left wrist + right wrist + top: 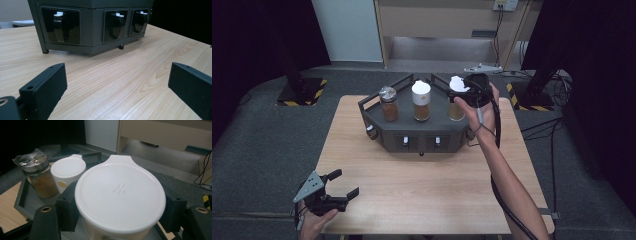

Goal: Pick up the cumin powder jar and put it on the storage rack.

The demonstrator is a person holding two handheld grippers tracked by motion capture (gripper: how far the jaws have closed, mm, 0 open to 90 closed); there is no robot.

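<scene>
The white-lidded spice jar (120,192) sits at the right end of the dark rack (377,125), upper middle of the high view. The right gripper (117,217) has its two jaws closed against the jar just under the lid, likely to lift it out. It holds brown powder. Beside it stand another white-lidded jar (421,100) and a foil-topped glass jar (388,103), both with brown spice. The left gripper (343,184) waits wide open, holding nothing, at the lower left.

Jar (120,195) base seemingly cut off.
</scene>
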